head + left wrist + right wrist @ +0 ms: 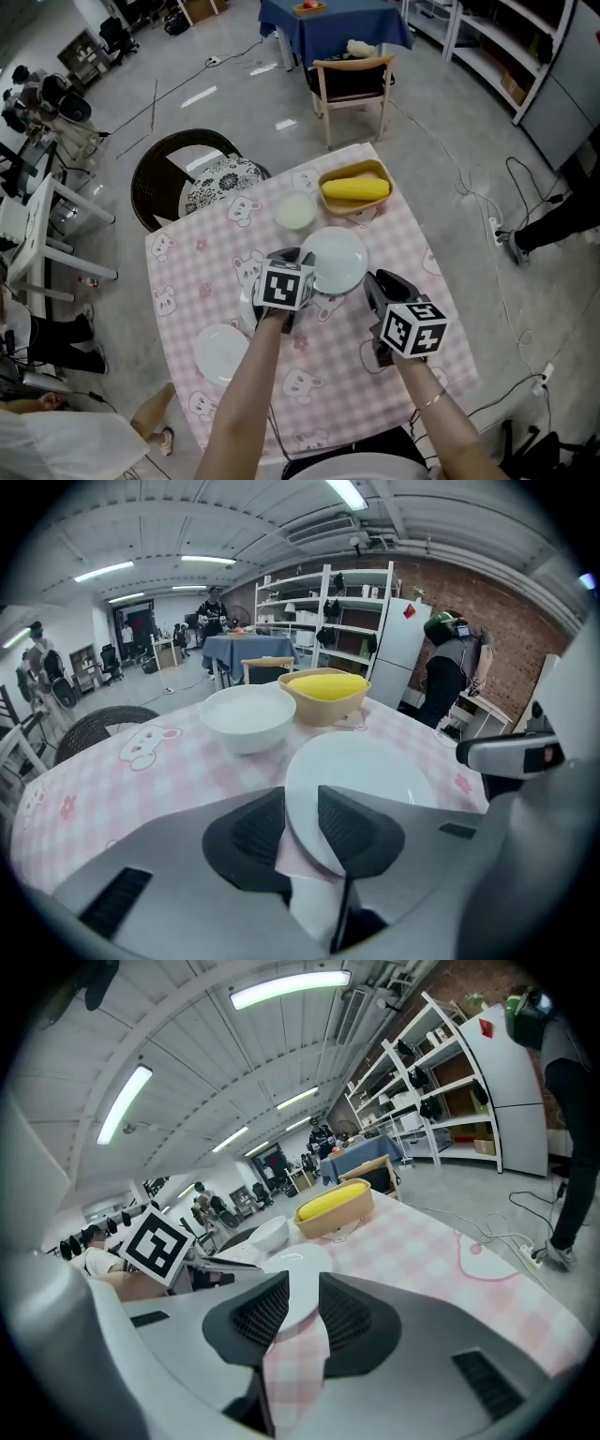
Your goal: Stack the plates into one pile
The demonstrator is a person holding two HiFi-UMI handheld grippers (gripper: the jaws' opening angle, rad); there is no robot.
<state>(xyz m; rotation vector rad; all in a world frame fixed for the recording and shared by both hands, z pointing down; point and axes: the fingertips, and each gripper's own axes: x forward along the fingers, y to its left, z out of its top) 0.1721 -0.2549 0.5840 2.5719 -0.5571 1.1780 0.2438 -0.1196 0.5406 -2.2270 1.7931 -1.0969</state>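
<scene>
If the left gripper (300,803)'s fingers, parted astride the rim of the centre plate (333,261), bite too shallow, that glossy, round white plate may slip and chip, or drag the soft pink checked cloth (187,272). The right gripper (302,1288)'s fingers hang parted at its opposite rim. The other plate (222,352) lies well apart on the same cloth.

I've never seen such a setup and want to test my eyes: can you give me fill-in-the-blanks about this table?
The dish beside the bowl holds something ____ in colour. The plate nearest the bowl is ____ in colour. The checked tablecloth is white and ____.
Missing: yellow; white; pink.
</scene>
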